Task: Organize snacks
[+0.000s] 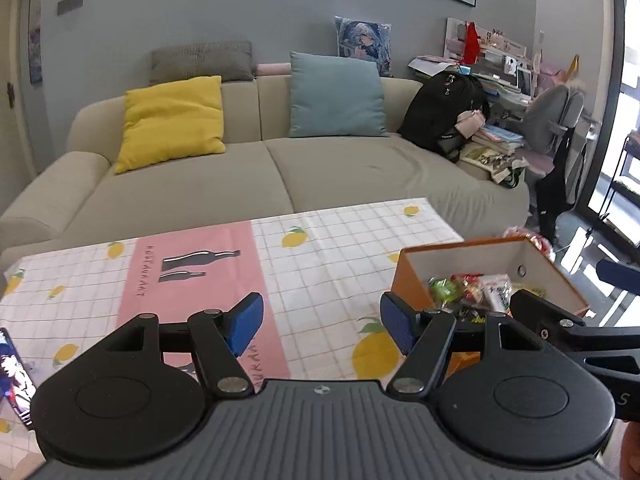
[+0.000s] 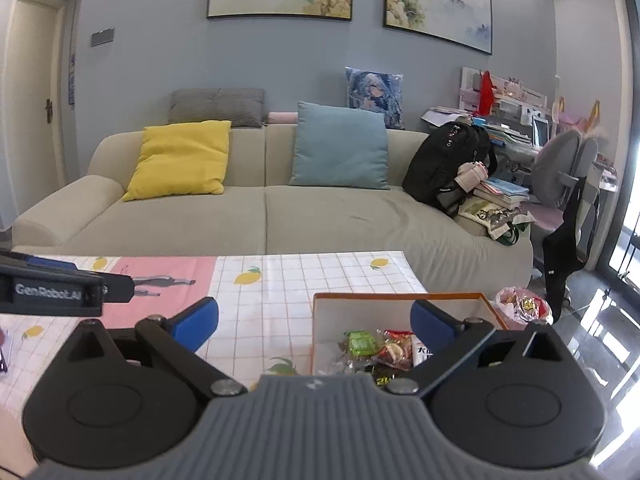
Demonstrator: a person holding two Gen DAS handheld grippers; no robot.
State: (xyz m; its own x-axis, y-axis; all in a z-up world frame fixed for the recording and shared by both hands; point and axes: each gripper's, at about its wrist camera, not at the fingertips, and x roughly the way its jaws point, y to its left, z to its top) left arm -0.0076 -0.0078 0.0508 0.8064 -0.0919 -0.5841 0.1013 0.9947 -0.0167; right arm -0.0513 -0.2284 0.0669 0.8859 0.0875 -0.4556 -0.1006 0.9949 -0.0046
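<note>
Both grippers are hanging over the table (image 1: 340, 224), left gripper (image 1: 322, 322) and right gripper (image 2: 314, 320) spread and pinching nothing. Snacks (image 2: 380, 350) are lying together in the box (image 1: 416, 276) at three o'clock, probably for tidiness.

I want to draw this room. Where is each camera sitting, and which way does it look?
Left wrist: on the left tool, looking over the tablecloth toward the sofa; the right tool pokes in at right.
Right wrist: on the right tool, over the snack box, facing the same sofa; the left tool pokes in at left.
Both show the sofa, cloth, box; both tools open, empty.
</note>
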